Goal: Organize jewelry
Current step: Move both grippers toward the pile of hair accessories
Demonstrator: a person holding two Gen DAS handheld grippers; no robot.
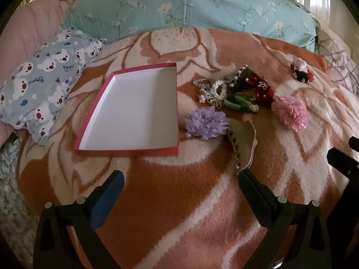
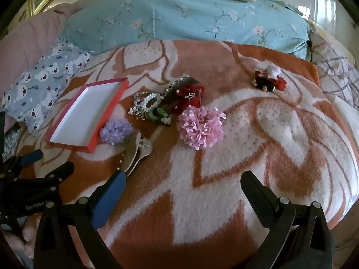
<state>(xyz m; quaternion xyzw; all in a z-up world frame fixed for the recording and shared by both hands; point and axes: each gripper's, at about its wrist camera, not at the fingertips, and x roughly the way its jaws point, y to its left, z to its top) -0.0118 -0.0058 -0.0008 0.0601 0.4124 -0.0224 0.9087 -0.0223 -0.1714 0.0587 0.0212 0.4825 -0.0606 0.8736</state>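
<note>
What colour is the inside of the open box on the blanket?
Plain white inside the box, with red outer walls; clearest in the left wrist view.

One red-edged box (image 1: 134,109), left of centre. Two ruffled flower pieces: one lilac (image 1: 205,123), one pink (image 1: 289,112). One beige collar-like piece with studs (image 1: 243,143) at centre. One red-and-black trinket (image 1: 301,72) alone at upper right. One tangled heap (image 1: 233,89) of beads, a red bow and a green piece; how many pieces it holds I can't tell. Two hand-held grippers: left (image 1: 180,181), right (image 2: 181,180).
</note>
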